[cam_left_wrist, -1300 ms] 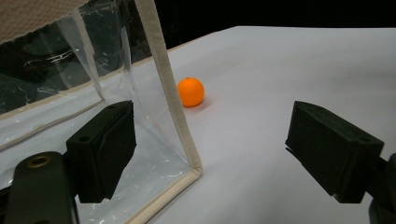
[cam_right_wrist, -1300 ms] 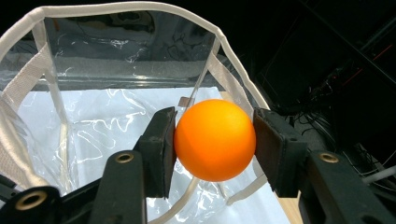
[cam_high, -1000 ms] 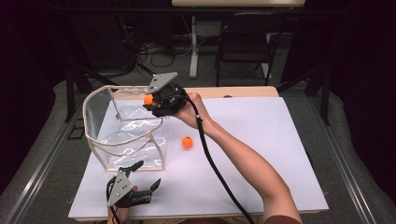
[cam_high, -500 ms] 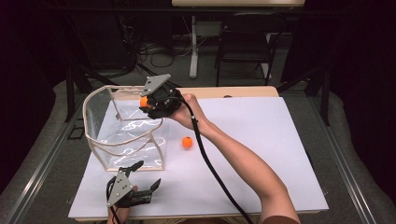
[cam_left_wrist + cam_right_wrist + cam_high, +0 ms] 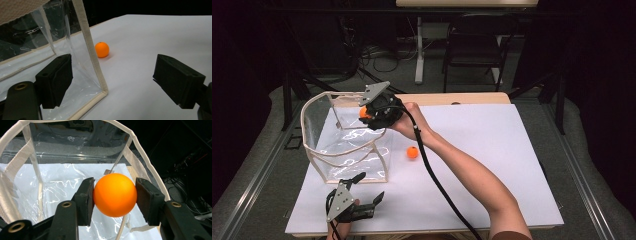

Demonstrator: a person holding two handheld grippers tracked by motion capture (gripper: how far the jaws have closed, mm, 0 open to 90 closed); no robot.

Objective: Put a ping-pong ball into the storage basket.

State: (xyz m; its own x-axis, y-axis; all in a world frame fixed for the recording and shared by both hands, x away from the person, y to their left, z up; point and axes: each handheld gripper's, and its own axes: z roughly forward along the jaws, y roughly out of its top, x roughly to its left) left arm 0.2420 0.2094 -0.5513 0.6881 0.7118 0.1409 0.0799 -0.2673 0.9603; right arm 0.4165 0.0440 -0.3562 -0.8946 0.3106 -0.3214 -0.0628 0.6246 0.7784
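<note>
Right fingers: the right gripper [image 5: 115, 195] has its fingers [image 5: 85, 200] pressed on both sides of an orange ball [image 5: 115, 194], holding it.
Held ball: in the high view it [image 5: 364, 113] hangs above the open top of the clear bag [image 5: 347, 145], near the bag's far right rim.
Left fingers: the left gripper [image 5: 113, 82] has its fingers [image 5: 56, 78] spread wide with nothing between them; it [image 5: 362, 192] sits near the bench's near left corner, just in front of the bag.
Bag: clear plastic with cream edging, standing open on the left part of the bench [image 5: 492, 150]; its near corner [image 5: 100, 85] stands between the left fingers.
Second ball: another orange ball [image 5: 412, 152] lies on the bench just right of the bag, apart from it [image 5: 102, 49].
</note>
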